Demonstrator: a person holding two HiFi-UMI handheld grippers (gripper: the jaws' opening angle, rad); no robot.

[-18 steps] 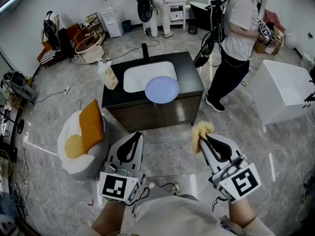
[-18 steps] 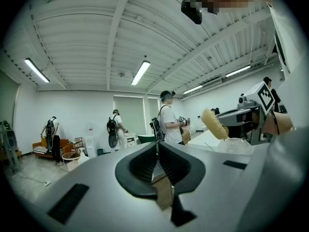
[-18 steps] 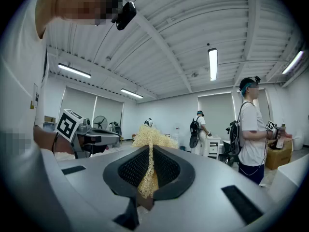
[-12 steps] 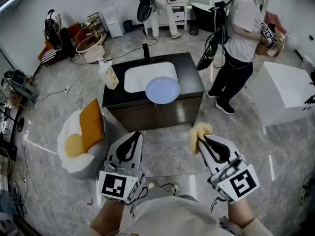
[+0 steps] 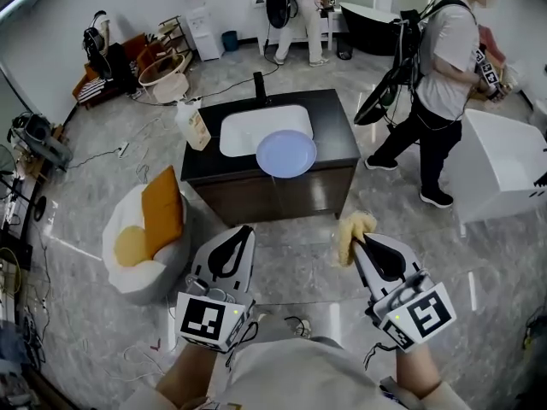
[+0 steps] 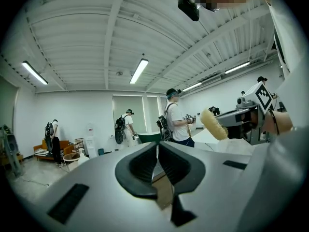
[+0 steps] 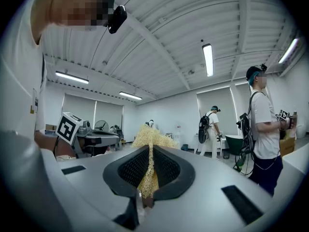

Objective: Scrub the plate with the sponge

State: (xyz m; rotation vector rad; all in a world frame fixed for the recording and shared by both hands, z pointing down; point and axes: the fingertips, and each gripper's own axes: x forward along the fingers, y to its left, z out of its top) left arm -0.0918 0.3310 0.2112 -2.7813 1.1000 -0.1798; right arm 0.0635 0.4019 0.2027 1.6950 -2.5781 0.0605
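A pale blue plate (image 5: 286, 154) lies on the dark counter, overlapping the front rim of the white sink (image 5: 244, 132). My right gripper (image 5: 360, 239) is shut on a yellow fibrous sponge (image 5: 351, 232), held well short of the counter over the floor. In the right gripper view the sponge (image 7: 149, 140) sticks out from between the jaws. My left gripper (image 5: 244, 230) is shut with nothing in it, level with the right one and to its left. The left gripper view shows the jaws pressed together, the left gripper (image 6: 157, 146) aimed up at the room, and the sponge (image 6: 213, 124) at the right.
A soap bottle (image 5: 192, 125) stands at the counter's left end and a black tap (image 5: 259, 85) behind the sink. A white and orange cushioned seat (image 5: 145, 237) sits left of the cabinet. A person (image 5: 436, 92) with a backpack stands to the right, beside a white box (image 5: 504, 169). Cables lie on the floor.
The head view has shifted a little, so the counter sits slightly lower and to the right. The person at the right has stepped further right. Both grippers keep their hold and places.
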